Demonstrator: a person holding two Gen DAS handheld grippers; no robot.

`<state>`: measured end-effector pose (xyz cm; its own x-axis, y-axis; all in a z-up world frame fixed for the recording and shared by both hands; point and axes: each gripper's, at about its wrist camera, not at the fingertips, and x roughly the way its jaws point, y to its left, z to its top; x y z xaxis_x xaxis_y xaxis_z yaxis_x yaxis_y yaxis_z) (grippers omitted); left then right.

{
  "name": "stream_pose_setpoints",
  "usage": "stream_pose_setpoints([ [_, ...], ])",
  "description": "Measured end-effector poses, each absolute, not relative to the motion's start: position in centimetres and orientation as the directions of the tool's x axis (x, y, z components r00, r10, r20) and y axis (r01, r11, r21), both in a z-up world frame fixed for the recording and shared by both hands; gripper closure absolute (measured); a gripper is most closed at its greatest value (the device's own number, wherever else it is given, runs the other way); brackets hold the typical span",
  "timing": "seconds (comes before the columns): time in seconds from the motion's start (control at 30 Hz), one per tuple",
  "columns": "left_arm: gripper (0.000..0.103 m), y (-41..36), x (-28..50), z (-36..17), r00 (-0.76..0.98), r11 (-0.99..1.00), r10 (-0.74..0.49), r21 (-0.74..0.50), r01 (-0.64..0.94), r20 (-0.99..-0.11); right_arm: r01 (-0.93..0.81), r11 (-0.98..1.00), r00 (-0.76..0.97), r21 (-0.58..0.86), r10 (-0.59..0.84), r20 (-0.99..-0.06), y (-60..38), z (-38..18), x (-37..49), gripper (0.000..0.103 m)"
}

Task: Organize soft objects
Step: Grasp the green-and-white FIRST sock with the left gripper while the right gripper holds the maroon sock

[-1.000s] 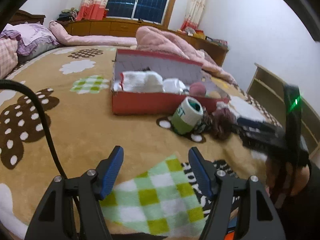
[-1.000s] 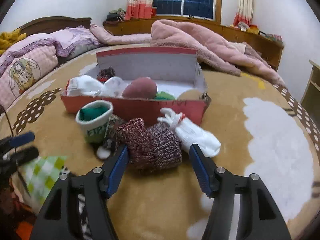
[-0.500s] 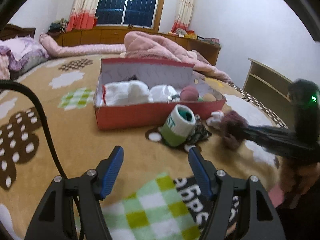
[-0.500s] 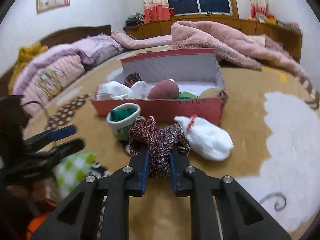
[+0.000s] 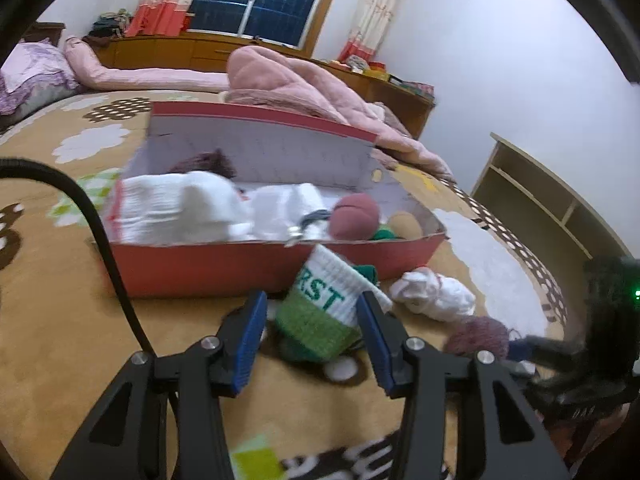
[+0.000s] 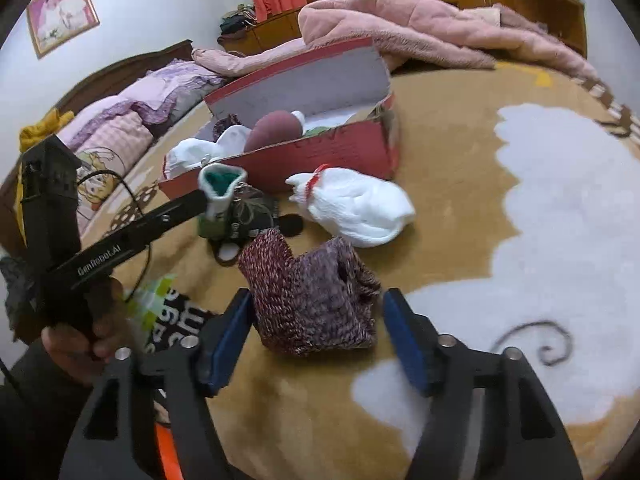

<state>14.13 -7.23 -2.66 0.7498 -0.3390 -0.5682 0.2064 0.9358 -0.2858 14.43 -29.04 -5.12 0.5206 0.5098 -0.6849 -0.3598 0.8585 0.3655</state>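
The green-and-white sock roll (image 5: 326,312) sits between the fingers of my left tool (image 5: 312,334), long axis pointing ahead towards the red box (image 5: 208,264) just beyond; the jaws have just been closing and stand partly open, right pad at the cuff, left pad apart. My right tool (image 6: 316,336), jaws just reopened, straddles the maroon knitted roll (image 6: 312,300) on the bed without pressing it.
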Motion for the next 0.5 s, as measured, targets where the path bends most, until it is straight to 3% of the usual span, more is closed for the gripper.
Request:
stream_pose_setpoints([
  [0.03, 0.074, -7.6, 14.2, -2.7, 0.748, 0.936, -0.340, -0.278, 0.215, -0.570, -0.359, 0.858, 0.517, 0.367, 0.510, -0.688, -28.8, -5.4, 14.6, 0.034],
  [0.13, 0.086, -8.3, 14.1, -2.7, 0.750, 0.938, -0.340, -0.256, 0.232, -0.567, -0.372, 0.861, 0.525, 0.346, 0.502, -0.687, -28.2, -5.5, 14.7, 0.038],
  [0.17, 0.088, -8.2, 13.8, -2.5, 0.749, 0.931, -0.358, -0.273, 0.242, -0.557, -0.383, 0.861, 0.529, 0.336, 0.502, -0.684, -28.0, -5.5, 14.7, 0.053],
  [0.2, 0.092, -8.0, 13.6, -2.4, 0.746, 0.926, -0.370, -0.287, 0.246, -0.554, -0.398, 0.860, 0.531, 0.319, 0.500, -0.684, -27.7, -5.4, 14.6, 0.061],
  [0.27, 0.093, -7.2, 12.9, -1.9, 0.741, 0.913, -0.392, -0.328, 0.242, -0.545, -0.416, 0.873, 0.556, 0.253, 0.465, -0.689, -27.1, -5.2, 14.1, 0.073],
  [0.5, 0.094, -1.8, 9.3, 0.1, 0.761, 0.880, -0.405, -0.443, 0.172, -0.507, -0.462, 0.853, 0.624, 0.243, 0.507, -0.594, -26.5, -2.6, 12.1, 0.076],
])
